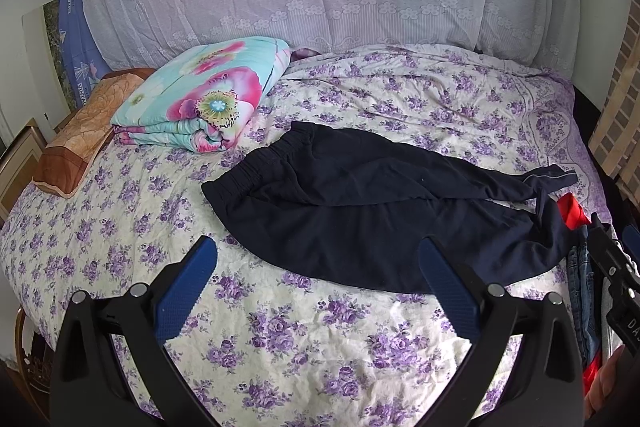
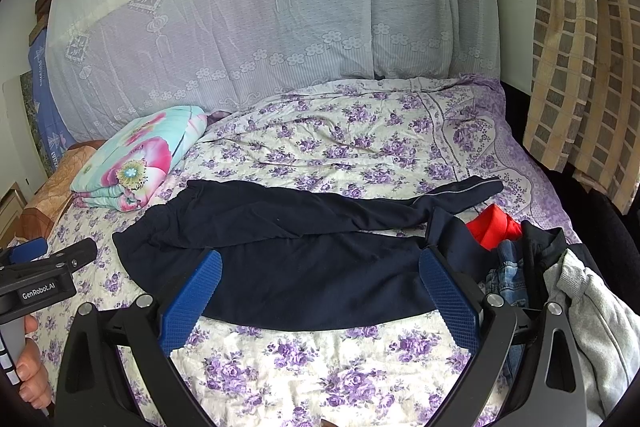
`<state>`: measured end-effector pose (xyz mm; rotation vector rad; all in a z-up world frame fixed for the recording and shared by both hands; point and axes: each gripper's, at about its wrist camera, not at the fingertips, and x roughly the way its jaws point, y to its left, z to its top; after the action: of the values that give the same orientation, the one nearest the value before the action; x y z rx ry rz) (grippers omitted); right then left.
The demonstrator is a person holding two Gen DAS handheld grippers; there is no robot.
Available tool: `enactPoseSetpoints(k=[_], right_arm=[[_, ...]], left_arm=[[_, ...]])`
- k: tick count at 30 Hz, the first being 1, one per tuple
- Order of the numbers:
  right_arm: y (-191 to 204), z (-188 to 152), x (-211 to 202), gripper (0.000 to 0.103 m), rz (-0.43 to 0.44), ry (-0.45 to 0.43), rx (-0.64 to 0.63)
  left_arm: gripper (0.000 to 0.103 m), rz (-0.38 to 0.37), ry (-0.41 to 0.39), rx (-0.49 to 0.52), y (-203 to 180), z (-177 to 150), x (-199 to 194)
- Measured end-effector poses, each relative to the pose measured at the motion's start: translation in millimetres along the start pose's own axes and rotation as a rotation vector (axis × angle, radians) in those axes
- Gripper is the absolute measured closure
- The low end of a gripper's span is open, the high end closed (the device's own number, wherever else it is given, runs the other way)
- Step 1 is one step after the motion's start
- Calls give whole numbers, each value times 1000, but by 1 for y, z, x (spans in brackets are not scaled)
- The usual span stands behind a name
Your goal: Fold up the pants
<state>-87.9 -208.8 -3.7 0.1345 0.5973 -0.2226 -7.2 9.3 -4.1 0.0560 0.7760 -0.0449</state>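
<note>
Pants (image 1: 360,211) lie flat on the bed (image 1: 320,347), long axis left to right, waistband leftward. Left gripper (image 1: 318,281) and right gripper (image 2: 320,287) hover near their closest edge, jaws released and empty.

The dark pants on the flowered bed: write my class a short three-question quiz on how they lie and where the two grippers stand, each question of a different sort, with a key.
1. True or false: the dark pants lie spread flat on the bedspread, not yet folded.
2. Toward which side does the waistband point? A) toward the folded floral quilt B) toward the clothes pile C) toward the lace curtain
3. Fill in: the left gripper and the right gripper both stand ____, holding nothing.

Key: 1 true; 2 A; 3 open.
</note>
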Motion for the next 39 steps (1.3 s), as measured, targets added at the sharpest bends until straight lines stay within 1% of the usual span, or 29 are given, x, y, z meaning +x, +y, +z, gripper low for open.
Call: enactPoseSetpoints(k=[37,39], right_arm=[[0,-1,2,4,1,3,-1],[5,-2,3,4,8,16,-4]], left_arm=[[4,-2,5,0,0,0,1],[4,0,10,2,2,-1,2]])
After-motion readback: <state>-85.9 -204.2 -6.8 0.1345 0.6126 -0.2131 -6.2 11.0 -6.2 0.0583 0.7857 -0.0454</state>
